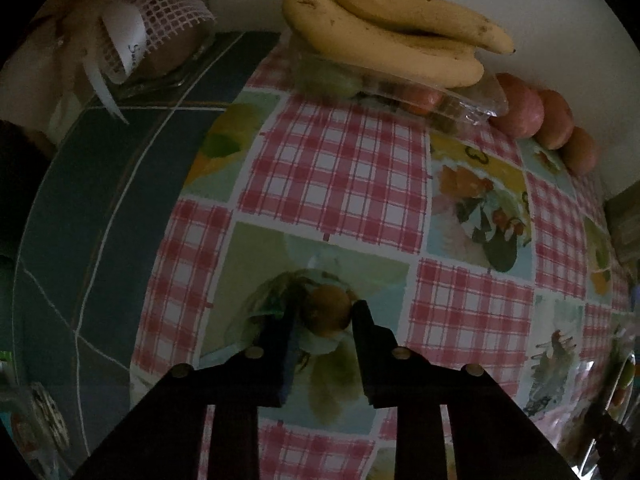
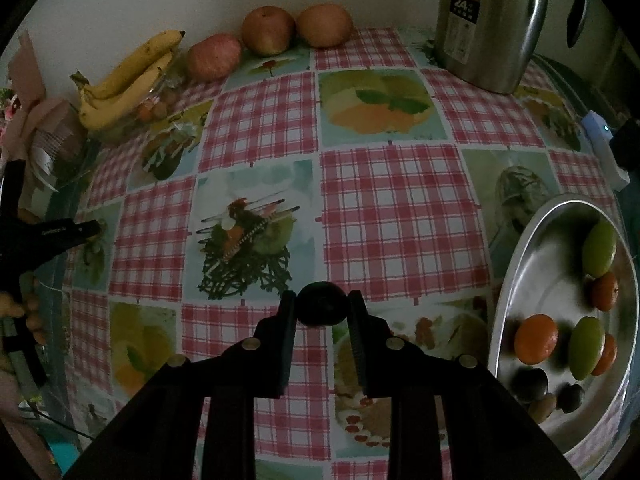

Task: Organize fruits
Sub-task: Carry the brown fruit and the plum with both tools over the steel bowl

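My left gripper (image 1: 327, 307) points down at the checked tablecloth (image 1: 332, 168) and is shut on a small round brown fruit (image 1: 325, 312) that rests on the cloth. In the right wrist view the left gripper (image 2: 80, 230) shows at the left edge, held by a hand. My right gripper (image 2: 322, 298) is shut on a small dark round fruit (image 2: 322, 308) above the cloth. To its right stands a steel bowl (image 2: 516, 256) with green fruits (image 2: 599, 248), orange tangerines (image 2: 535, 338) and dark fruits (image 2: 530, 384) in it.
A bunch of bananas (image 1: 392, 36) lies on a clear plastic box (image 1: 460, 100) by the far wall, with three apples (image 1: 520, 108) beside it. A steel thermos jug (image 2: 492, 20) stands at the back right. A net-wrapped fruit (image 1: 168, 28) sits at the far left.
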### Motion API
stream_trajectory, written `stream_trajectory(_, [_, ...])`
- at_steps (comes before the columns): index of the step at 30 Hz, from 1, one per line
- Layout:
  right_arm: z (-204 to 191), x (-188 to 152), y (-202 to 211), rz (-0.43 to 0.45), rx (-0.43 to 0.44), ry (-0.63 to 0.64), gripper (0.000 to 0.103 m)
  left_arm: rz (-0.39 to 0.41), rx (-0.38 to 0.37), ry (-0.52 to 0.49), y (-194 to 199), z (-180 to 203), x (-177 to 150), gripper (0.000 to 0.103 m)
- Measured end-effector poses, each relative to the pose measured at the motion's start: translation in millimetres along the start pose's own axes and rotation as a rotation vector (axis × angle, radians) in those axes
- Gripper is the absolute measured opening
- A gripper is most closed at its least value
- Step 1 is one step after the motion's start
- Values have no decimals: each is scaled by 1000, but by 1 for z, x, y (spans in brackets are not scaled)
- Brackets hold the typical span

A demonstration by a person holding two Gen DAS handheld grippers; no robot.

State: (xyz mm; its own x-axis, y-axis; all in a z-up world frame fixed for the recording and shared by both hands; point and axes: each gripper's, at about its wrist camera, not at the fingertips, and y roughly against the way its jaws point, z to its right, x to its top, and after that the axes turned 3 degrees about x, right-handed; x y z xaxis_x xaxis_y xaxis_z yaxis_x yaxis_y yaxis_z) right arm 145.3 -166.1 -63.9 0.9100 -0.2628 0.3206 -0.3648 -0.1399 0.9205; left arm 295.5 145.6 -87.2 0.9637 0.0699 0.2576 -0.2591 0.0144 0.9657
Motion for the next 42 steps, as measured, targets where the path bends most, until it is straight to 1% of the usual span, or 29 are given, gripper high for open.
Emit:
stream_trajectory(4, [0, 0, 2, -2, 13, -6, 26, 1, 5, 28, 10, 2, -9, 27])
stream_trajectory(8, [1, -2, 7, -1, 21, -14, 26, 7, 15, 53, 28, 14, -18, 27])
stream_trajectory(16, [17, -7, 22, 1, 33, -50, 26, 58, -19, 24, 77, 58, -28, 27])
stream_trajectory(20, [26, -11, 34, 17, 23, -60, 26, 90, -44, -15, 97, 89, -36, 27])
stream_trajectory(26, [43, -20, 49, 35, -5, -73, 26, 116, -82, -52, 121, 132, -60, 27])
stream_trajectory(29, [49, -23, 56, 44, -2, -74, 26, 118, -112, -65, 128, 151, -76, 28])
stream_trajectory(31, [53, -24, 61, 50, 4, -77, 26, 111, -161, -52, 132, 162, -90, 28])
stream_trajectory(32, [56, -25, 64, 55, 4, -79, 26, 110, -171, -51, 133, 166, -96, 28])
stream_trajectory(35, [63, -27, 71, 63, 9, -84, 27, 117, -184, -52, 136, 183, -117, 28])
stream_trajectory(42, [83, -30, 83, 73, 30, -105, 27, 134, -221, -20, 143, 209, -146, 28])
